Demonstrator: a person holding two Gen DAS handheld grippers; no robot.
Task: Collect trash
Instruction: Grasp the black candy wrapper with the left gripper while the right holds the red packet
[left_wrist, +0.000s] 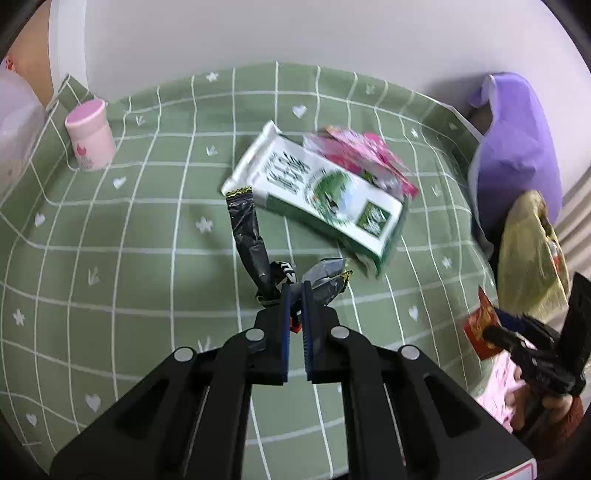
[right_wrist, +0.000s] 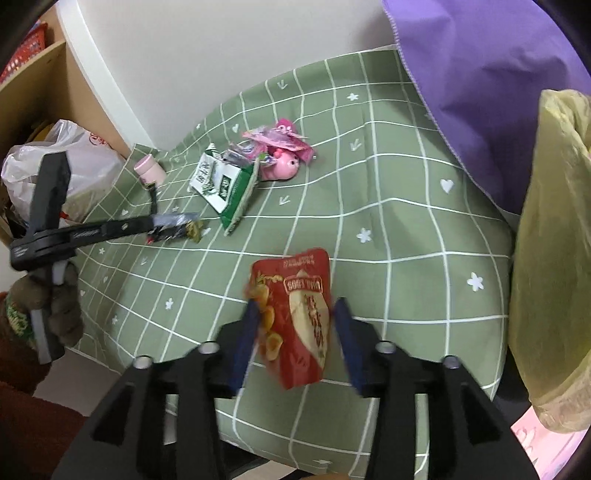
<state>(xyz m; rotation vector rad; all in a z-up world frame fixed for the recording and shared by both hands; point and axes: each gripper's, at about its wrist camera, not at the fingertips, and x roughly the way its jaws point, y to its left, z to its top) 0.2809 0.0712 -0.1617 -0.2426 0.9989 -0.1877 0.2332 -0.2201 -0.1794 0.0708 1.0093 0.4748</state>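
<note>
Fingers of the right gripper clamp a red snack pouch, long axis upright; the yellow trash bag lies at three o'clock, nearest this arm. Left gripper pinches black wrappers; its bag sits farther, judging by views.

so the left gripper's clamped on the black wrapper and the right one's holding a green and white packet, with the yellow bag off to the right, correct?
Not quite. The right gripper holds a red snack pouch, as the right wrist view shows; the green and white packet lies on the tablecloth. The rest stands: the left gripper is clamped on the black wrapper, and the yellow bag is to the right.
</note>
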